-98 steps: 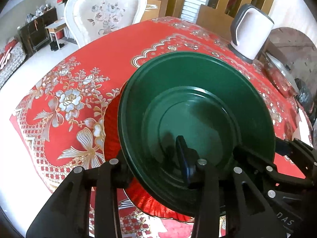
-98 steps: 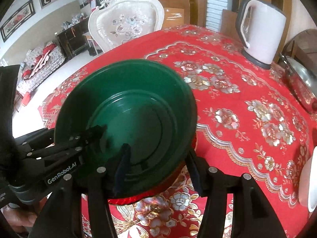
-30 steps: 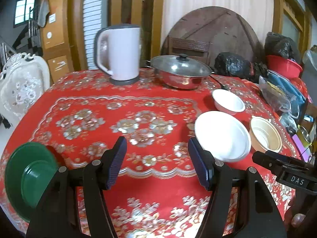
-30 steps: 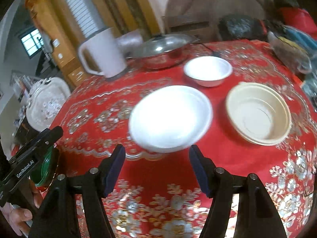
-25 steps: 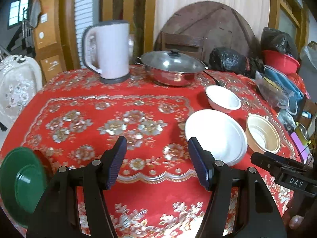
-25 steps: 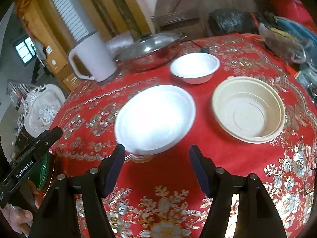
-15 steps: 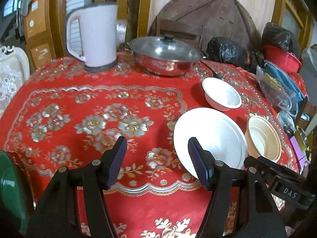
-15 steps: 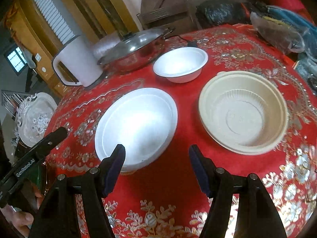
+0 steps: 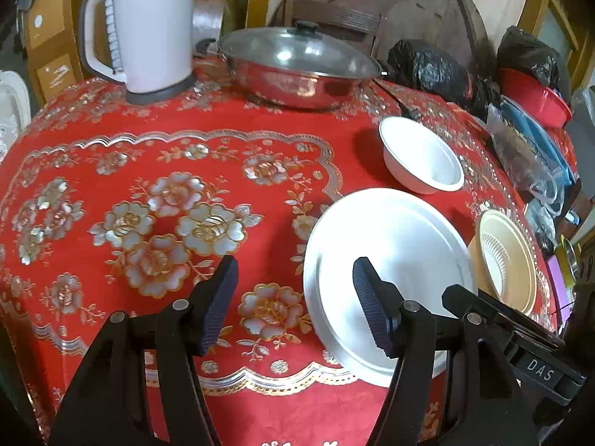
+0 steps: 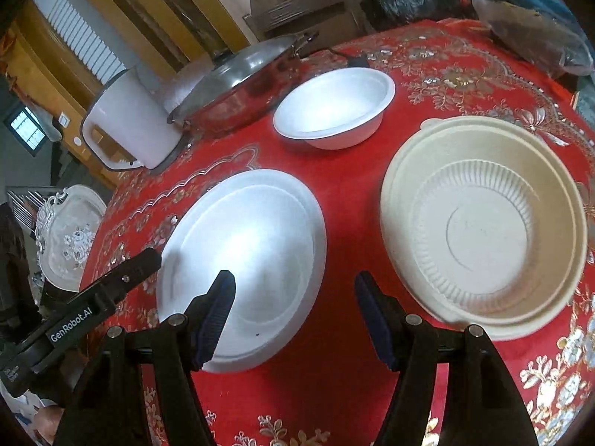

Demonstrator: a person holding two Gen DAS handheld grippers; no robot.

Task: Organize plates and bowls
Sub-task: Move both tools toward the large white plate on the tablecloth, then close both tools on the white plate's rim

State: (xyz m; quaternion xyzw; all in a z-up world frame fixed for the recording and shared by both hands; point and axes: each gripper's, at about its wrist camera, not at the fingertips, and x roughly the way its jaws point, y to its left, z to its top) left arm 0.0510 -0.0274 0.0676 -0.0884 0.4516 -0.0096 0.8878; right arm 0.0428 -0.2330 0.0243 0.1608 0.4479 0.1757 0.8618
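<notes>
A white plate point(image 9: 394, 260) point(image 10: 253, 249) lies on the red floral tablecloth point(image 9: 156, 171). Behind it stands a small white bowl point(image 9: 422, 158) point(image 10: 334, 106), and to its right a wide beige ribbed bowl point(image 9: 507, 256) point(image 10: 483, 223). My left gripper point(image 9: 295, 299) hangs open over the plate's left edge, its right finger above the plate. My right gripper point(image 10: 293, 306) is open over the plate's right edge, its left finger above the plate and the beige bowl just to its right. Nothing is between either pair of jaws.
A white electric kettle point(image 9: 145, 29) point(image 10: 126, 130) and a lidded steel pan point(image 9: 297, 67) point(image 10: 241, 81) stand at the table's back. Black bags point(image 9: 431, 70), a red basin point(image 9: 535, 96) and a plastic bag point(image 9: 528, 152) crowd the right. A white chair point(image 10: 70, 230) is at the left.
Both grippers moved forward and down toward the white plate, which now looks larger and lies under the fingers. The green plate has left the left wrist view. Jaws stayed equally wide.
</notes>
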